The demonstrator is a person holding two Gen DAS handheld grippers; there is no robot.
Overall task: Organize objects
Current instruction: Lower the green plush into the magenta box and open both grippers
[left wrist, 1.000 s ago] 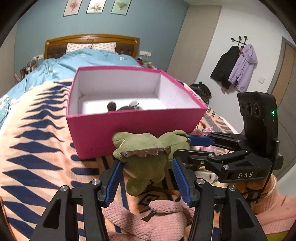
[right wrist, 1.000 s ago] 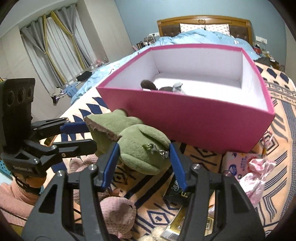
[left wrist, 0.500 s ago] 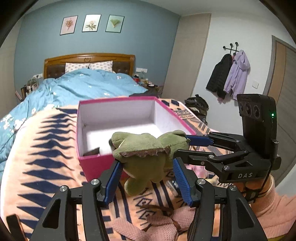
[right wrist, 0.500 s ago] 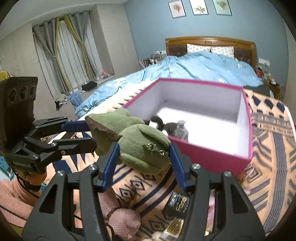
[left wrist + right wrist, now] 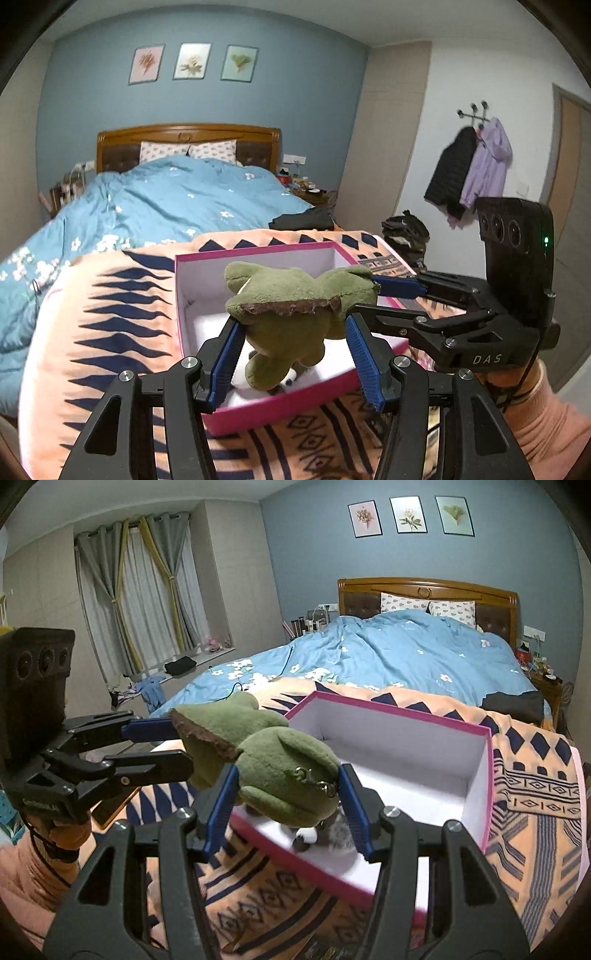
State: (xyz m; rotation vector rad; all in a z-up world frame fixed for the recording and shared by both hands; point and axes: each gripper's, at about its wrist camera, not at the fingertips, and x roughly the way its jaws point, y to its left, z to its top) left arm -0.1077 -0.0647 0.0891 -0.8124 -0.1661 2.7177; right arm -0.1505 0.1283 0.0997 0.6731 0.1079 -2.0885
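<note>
Our left claw [image 5: 295, 354] and right claw [image 5: 286, 805] share black frames, blue ribbed pads [image 5: 364, 360], silver screws, "DAS" lettering, one green indicator light; we wear pink knit sleeves [image 5: 546, 417].

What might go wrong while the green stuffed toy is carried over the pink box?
The green plush toy hangs between the left gripper and right gripper; if they pull apart or one slips, it may drop outside the pink box. A small toy already lies inside, so the plush might land on it.

Green plush toy [image 5: 291, 325], brown-fringed, suspended above an open pink box [image 5: 236, 417], white inside, on the patterned bedspread.
</note>
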